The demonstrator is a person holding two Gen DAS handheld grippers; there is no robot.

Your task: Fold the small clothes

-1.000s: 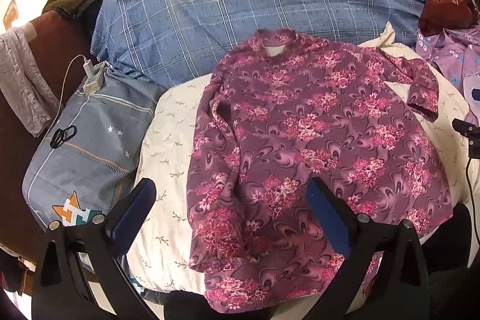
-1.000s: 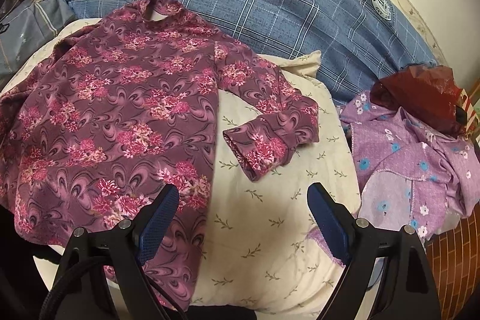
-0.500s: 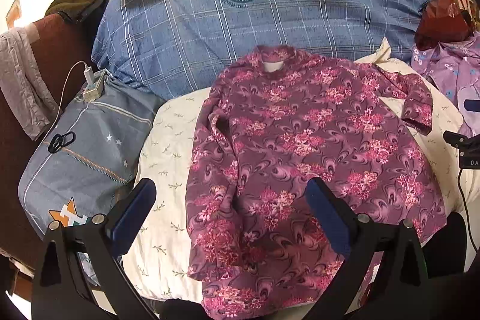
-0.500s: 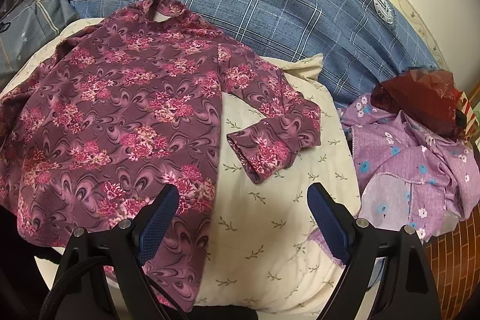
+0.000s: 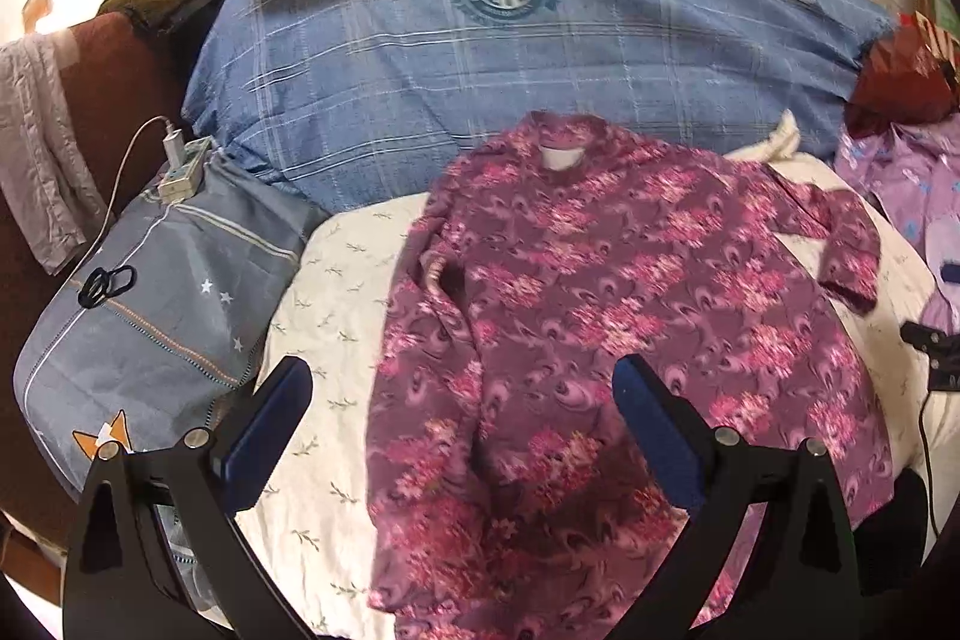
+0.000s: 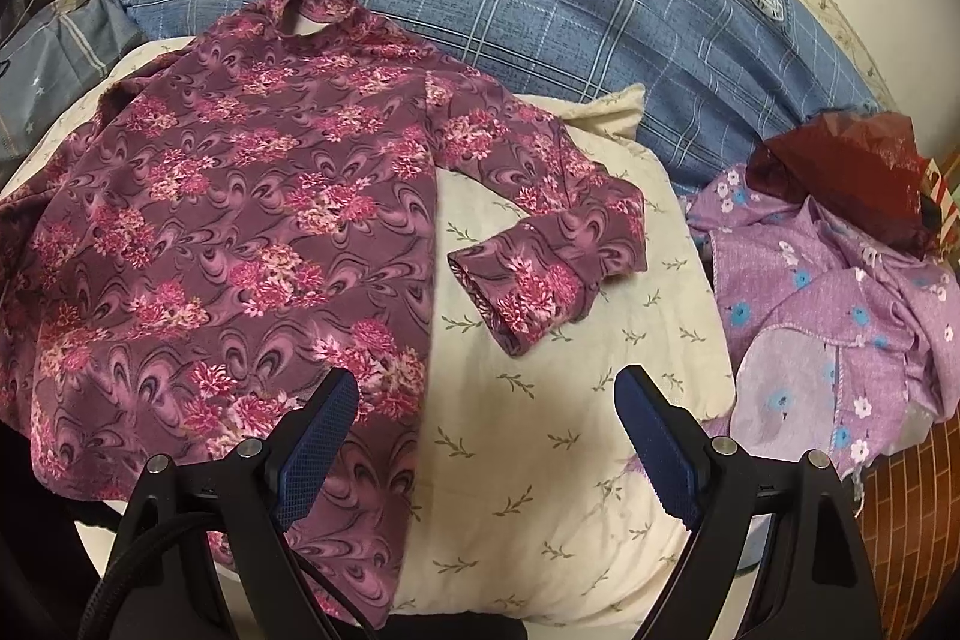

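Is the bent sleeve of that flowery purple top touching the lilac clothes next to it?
Apart. The right wrist view shows the sleeve ending on the cream pillow, a strip of which separates it from the lilac clothes.

Left wrist: above the near bed edge, facing the floral top (image 5: 612,316).
Right wrist: rightward, nearer its sleeve.
Shared: top, cream pillow (image 6: 540,424).

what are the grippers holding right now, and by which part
Nothing: the left gripper and right gripper both hang open above the floral top.
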